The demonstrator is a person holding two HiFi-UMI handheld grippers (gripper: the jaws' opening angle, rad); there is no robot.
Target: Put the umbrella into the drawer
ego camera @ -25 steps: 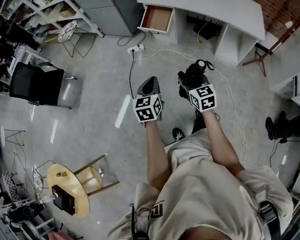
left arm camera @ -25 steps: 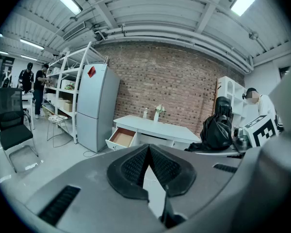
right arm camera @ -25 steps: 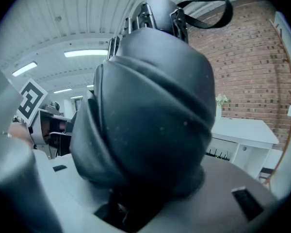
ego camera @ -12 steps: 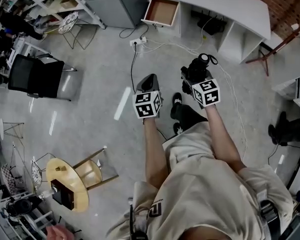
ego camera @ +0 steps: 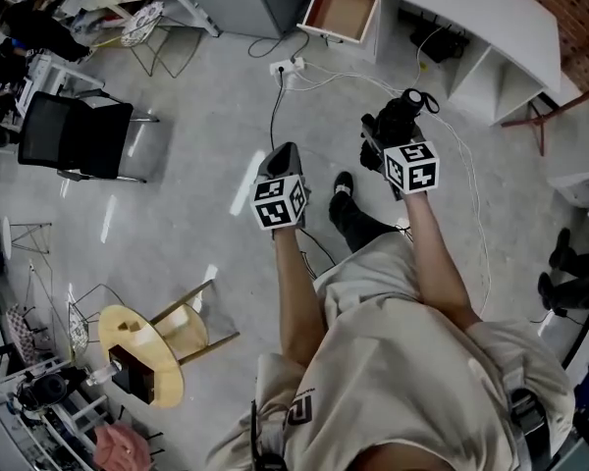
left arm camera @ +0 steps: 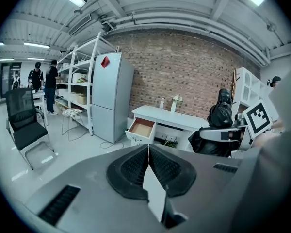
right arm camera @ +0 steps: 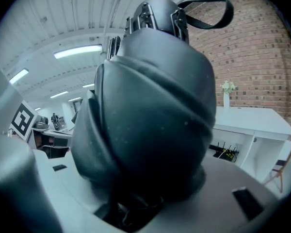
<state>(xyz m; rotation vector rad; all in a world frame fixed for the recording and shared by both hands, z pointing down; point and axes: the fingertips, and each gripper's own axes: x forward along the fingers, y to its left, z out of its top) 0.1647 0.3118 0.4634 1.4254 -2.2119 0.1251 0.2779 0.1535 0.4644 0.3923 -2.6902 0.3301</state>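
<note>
Umbrella (ego camera: 400, 124), folded and black, sits in your right gripper (ego camera: 386, 143) out in front of you, above the floor and well short of the open drawer (ego camera: 341, 12) in the white desk (ego camera: 452, 13); the head view shows its long axis running forward along the jaws toward the desk, probably so it can go in end first. Your left gripper (ego camera: 286, 152) hangs beside it, likely spare for the drawer front. The left gripper view shows those jaws pressed together on nothing, the drawer ahead, and the umbrella at right, tilted near upright. The right gripper view shows the jaws clamped on the bundle's lower end, strap loop (right arm camera: 211, 6) farthest out
</note>
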